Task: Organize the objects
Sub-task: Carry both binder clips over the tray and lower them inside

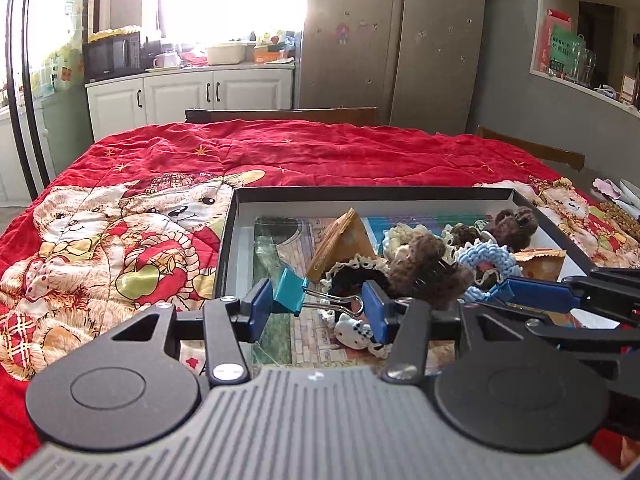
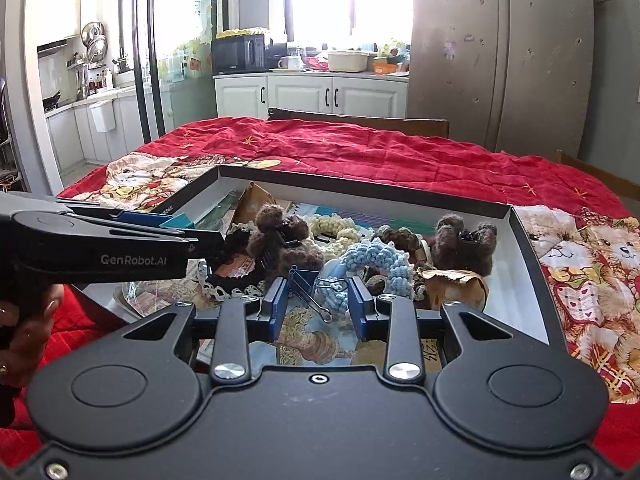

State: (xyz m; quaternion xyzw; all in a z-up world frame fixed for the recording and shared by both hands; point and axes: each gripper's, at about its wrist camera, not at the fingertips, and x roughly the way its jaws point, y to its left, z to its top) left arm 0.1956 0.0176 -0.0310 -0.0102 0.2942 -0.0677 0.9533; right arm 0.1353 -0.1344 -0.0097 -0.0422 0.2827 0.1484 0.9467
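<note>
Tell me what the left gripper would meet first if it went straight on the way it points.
Probably the dark lace-edged hair tie heaped in the box, just beyond the teal binder clip held in the left gripper; depth is unclear.

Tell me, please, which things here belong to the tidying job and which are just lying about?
Job: teal binder clip in left gripper; blue binder clip in right gripper; box; crocheted hair ties.
Lying about: red quilt, microwave, fridge.
</note>
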